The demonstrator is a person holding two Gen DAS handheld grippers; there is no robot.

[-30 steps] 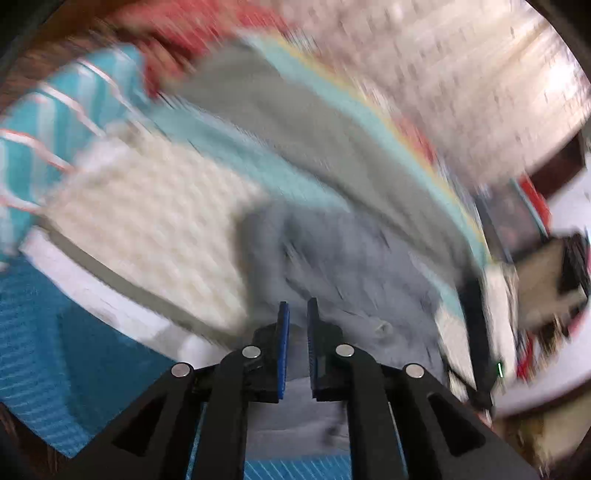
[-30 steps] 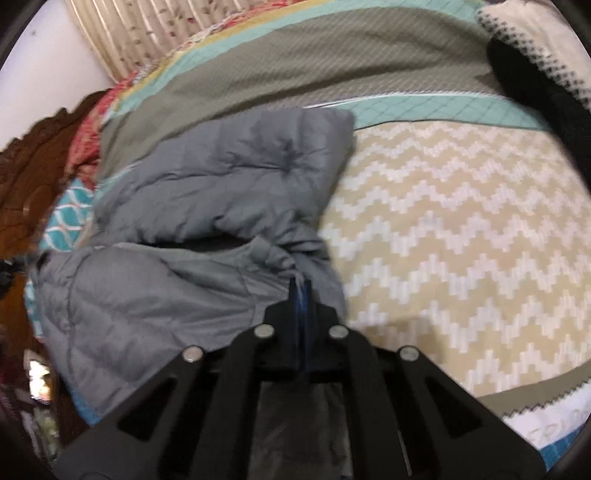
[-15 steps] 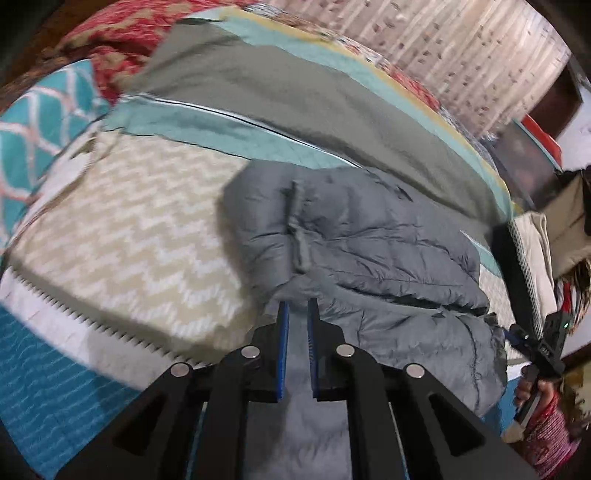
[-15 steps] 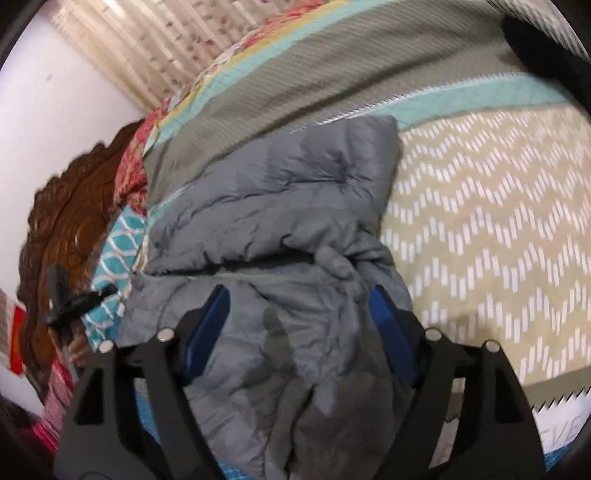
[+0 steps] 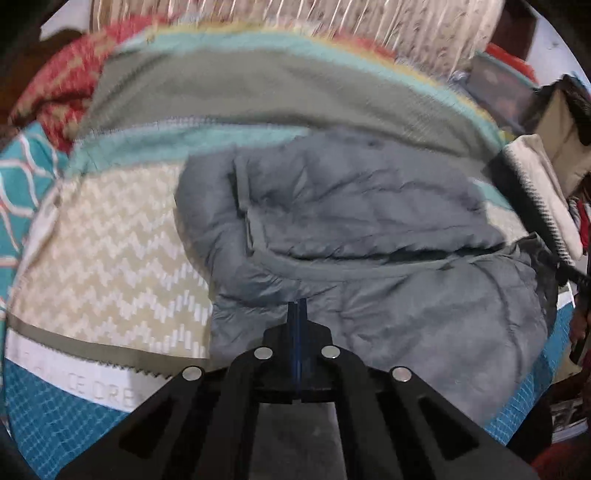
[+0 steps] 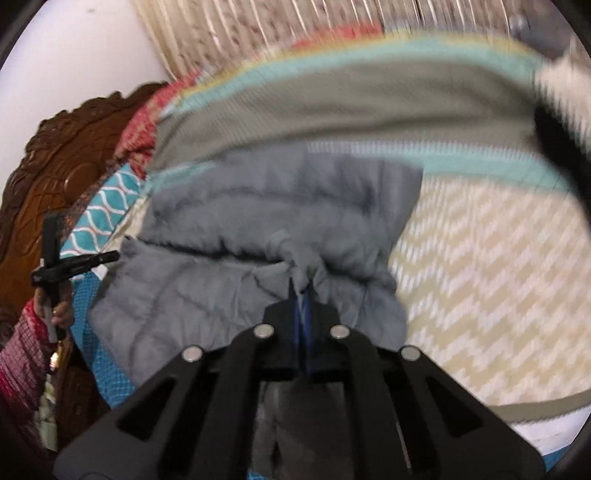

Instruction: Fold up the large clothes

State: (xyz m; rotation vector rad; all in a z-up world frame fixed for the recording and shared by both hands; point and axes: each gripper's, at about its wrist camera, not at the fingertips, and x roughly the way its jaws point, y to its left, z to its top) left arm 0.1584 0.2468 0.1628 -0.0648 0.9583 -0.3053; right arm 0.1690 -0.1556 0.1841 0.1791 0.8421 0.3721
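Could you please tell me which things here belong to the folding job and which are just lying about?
Job: grey puffer jacket; left claw, shut; right claw, shut on the jacket; patterned bedspread.
Lying about: black-and-white garment; carved wooden headboard; curtain.

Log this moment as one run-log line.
left gripper: shut on grey puffer jacket | right gripper: just closed, shut on jacket fold | jacket: half folded on bedspread
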